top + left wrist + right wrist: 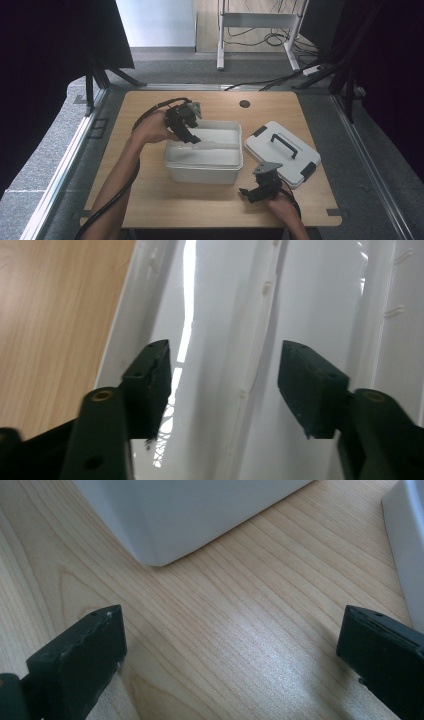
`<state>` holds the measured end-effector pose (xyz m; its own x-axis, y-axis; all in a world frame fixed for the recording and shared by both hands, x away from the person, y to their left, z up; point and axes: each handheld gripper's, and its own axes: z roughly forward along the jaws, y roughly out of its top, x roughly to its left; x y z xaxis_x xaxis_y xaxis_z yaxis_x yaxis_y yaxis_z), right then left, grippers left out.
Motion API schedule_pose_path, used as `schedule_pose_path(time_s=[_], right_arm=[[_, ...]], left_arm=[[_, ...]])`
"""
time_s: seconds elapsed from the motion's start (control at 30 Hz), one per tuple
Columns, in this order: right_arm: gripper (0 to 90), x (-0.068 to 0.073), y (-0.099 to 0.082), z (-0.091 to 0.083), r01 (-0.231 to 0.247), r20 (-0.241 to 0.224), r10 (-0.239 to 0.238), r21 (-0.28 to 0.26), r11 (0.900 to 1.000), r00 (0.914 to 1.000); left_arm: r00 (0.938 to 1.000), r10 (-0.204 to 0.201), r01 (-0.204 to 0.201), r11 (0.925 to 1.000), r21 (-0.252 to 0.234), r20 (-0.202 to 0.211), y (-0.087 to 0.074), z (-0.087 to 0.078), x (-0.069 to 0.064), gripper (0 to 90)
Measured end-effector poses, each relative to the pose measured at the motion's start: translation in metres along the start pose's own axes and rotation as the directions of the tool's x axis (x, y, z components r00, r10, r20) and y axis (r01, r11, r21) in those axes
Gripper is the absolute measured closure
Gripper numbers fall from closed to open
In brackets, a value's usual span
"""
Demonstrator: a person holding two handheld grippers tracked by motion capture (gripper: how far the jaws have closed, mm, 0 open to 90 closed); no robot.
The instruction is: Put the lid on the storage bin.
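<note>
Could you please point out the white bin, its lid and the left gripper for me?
white bin (202,172): high view, on its front wall.
lid (267,142): high view, on its flat top beside the black handle.
left gripper (192,141): high view, between its fingertips over the bin.

— What carries the items?
— Wooden table (150,200), round cable hole (244,104) at 12 o'clock.
— Resting directly on it?
— White open bin (205,170), centre; white lid (281,152) with black handle, just beside at 3 o'clock.
</note>
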<state>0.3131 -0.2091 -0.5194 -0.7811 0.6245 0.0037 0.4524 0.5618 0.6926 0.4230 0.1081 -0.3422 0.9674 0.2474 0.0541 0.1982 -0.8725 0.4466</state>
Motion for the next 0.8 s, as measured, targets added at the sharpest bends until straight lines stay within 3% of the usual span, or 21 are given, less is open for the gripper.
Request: schedule_pose_path(time_s=[0.17, 0.4, 0.73, 0.8], right_arm=[[0.0, 0.000, 0.000, 0.000, 0.000, 0.000, 0.000, 0.000, 1.0000, 1.0000], [0.0, 0.000, 0.000, 0.000, 0.001, 0.000, -0.001, 0.000, 1.0000, 1.0000], [0.0, 0.000, 0.000, 0.000, 0.001, -0.001, -0.001, 0.001, 1.0000, 1.0000], [0.0, 0.000, 0.000, 0.000, 0.001, -0.001, -0.001, 0.001, 1.0000, 1.0000]], left_arm=[[0.9970, -0.068, 0.067, 0.9969, -0.040, -0.036, -0.019, -0.013, 0.002, 20.1], [0.9860, -0.152, 0.144, 0.9837, -0.108, -0.069, -0.047, -0.029, 0.003, 10.9], [0.9682, -0.211, 0.193, 0.9718, -0.135, -0.134, -0.081, -0.044, -0.005, 0.1], [0.9632, -0.231, 0.211, 0.9664, -0.147, -0.137, -0.089, -0.045, -0.007, 0.0]])
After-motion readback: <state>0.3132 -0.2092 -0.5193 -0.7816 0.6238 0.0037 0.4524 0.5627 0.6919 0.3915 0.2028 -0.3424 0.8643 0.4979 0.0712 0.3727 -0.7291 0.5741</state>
